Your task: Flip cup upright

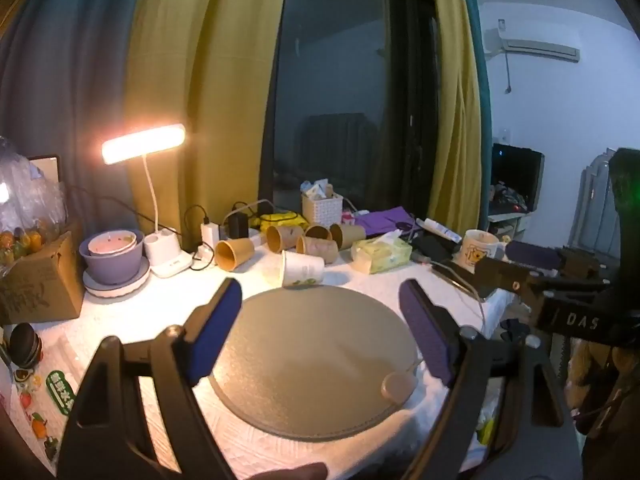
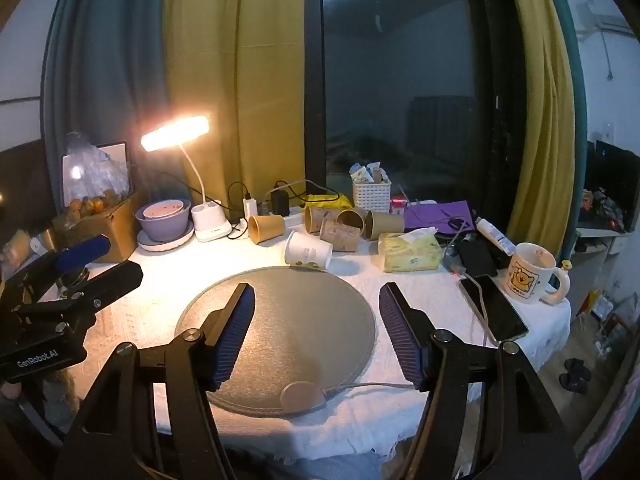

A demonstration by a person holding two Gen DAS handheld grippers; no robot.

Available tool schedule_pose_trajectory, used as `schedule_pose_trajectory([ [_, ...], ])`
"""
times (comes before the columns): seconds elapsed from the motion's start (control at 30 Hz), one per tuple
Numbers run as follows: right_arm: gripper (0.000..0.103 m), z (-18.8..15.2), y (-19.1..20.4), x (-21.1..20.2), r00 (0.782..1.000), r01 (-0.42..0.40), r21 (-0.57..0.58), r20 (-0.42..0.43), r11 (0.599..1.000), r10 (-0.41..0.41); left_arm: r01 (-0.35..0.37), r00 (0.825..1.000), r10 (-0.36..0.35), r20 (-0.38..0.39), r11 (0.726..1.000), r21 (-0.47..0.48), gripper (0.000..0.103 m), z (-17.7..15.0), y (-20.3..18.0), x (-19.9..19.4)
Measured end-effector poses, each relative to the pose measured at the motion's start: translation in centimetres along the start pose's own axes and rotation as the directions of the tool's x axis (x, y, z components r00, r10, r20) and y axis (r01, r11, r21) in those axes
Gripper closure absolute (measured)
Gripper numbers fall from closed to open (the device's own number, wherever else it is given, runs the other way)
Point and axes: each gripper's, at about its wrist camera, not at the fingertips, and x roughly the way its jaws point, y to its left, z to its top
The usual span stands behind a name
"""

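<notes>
A white paper cup (image 2: 308,251) is seen lying on its side on the tabletop (image 2: 420,296), touching the far edge of the round grey mat (image 2: 296,320). Its open mouth is turned toward the lamp (image 2: 176,133). Behind the white cup, four brown cups (image 2: 347,226) are also lying on their sides. A yellow tissue pack (image 2: 412,250) is placed beside the white cup, on the side away from the lamp. A mug with a bear (image 2: 530,274) and a phone (image 2: 494,307) are found past the tissue pack.

The left tool (image 1: 320,300) is held over the mat with its blue pads spread wide, and nothing is held. The right tool (image 2: 316,300) is held over the mat too, spread wide and empty. Both are well apart from the white cup.
</notes>
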Motion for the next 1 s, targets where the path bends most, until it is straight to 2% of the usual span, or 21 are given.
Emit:
schedule_pose_trajectory([
  [1.0,0.035,0.1,-0.07,-0.2,1.0,0.01,-0.005,0.004,1.0,-0.01,0.011,1.0,-0.011,-0.009,1.0,-0.012,0.021,0.44,0.01,-0.27],
])
